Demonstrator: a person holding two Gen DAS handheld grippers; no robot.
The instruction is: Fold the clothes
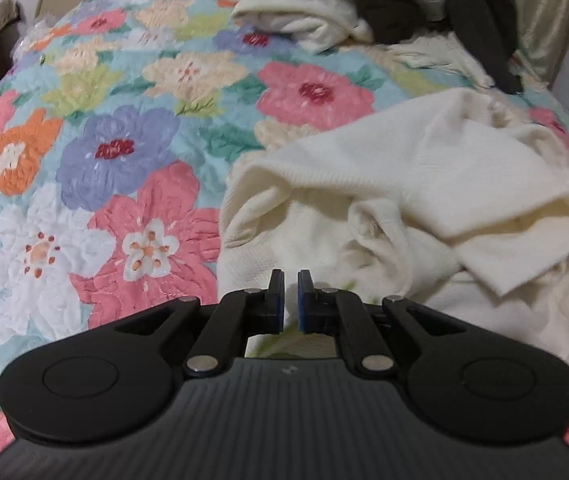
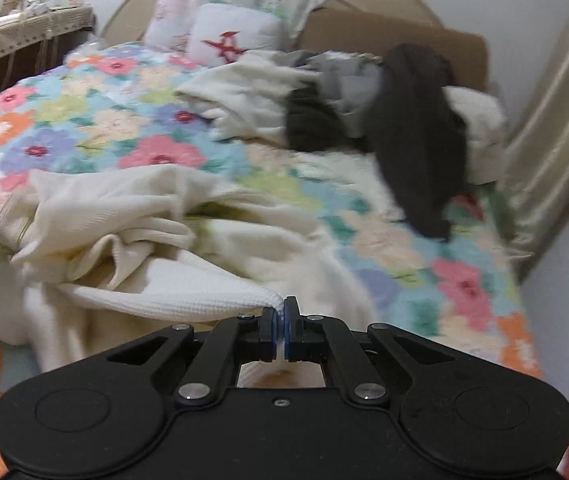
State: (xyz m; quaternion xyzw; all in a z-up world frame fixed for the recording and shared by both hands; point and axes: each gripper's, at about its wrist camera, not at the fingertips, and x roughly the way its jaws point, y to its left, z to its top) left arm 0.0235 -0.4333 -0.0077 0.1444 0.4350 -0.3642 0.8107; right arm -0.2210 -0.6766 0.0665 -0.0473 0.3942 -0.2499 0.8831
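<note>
The right gripper (image 2: 280, 328) is clamped on a pinch of the cream knit garment (image 2: 156, 240), its blue pads nearly meeting with a ridge of ribbed fabric drawn taut between them; a grip on an edge like this probably serves to lift or pull the cloth straight so it can be laid out for folding. From that pinch the fabric runs leftward in a stretched band, then loosens into bunched folds across the near part of the bed. The left gripper (image 1: 291, 300) has its jaws narrowed to a slim gap, and in its own view no cloth shows between the pads, though the garment (image 1: 404, 184) lies crumpled just ahead of it, likely the next place to take hold so both ends can be spread. The garment rests on a floral quilt (image 2: 84, 120) that gives a broad flat surface for the work. Farther up the bed a heap of other clothes (image 2: 364, 108), cream, grey and dark, waits near the pillows (image 2: 232, 28), kept apart from the piece in hand.
</note>
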